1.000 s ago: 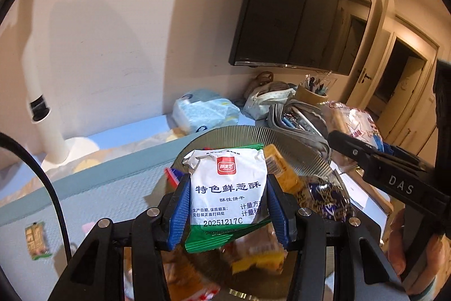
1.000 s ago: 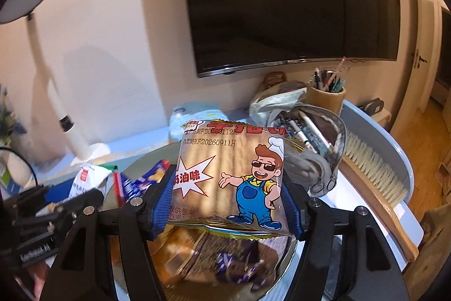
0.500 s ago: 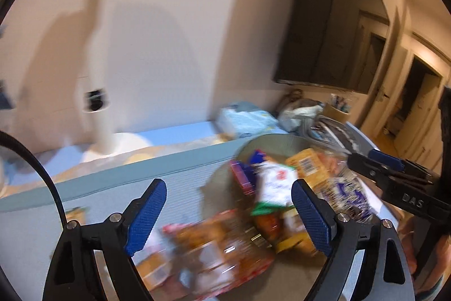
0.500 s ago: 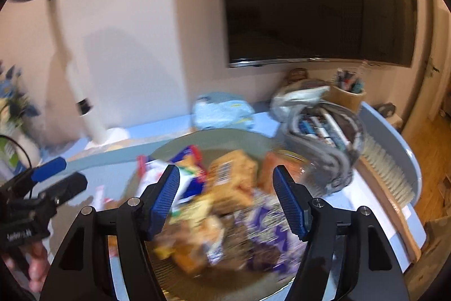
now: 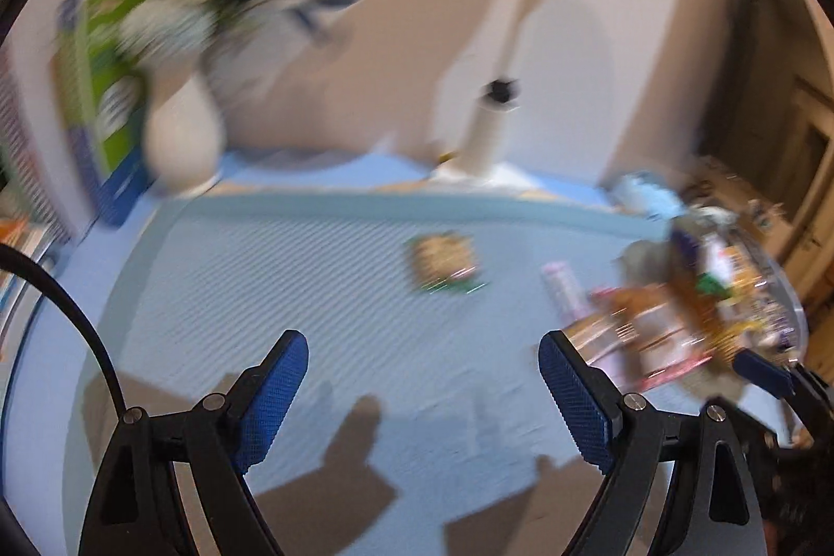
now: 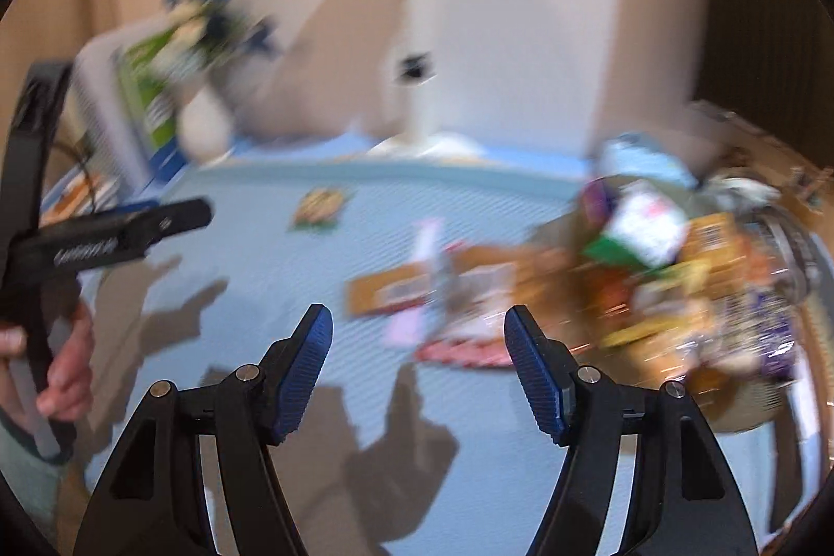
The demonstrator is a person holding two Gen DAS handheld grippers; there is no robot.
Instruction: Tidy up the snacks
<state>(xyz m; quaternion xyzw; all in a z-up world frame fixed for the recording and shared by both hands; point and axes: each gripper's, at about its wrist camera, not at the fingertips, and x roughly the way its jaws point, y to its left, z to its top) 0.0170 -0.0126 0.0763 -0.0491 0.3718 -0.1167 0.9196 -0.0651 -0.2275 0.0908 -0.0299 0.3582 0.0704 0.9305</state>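
Both claws empty right now: left gripper [image 5: 422,389] has just spread wide, right gripper [image 6: 417,368] is parted too. Loose snacks [image 6: 412,290] lie on the blue mat [image 6: 260,274], beside the heaped tray [image 6: 750,405]. I'd slow down, straddle one packet squarely, then pinch.

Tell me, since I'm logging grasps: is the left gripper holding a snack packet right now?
No, the left gripper stands open with only bare blue mat between its pads.

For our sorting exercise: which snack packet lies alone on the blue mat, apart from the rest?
The green-edged snack packet; the other snacks are heaped together at the right.
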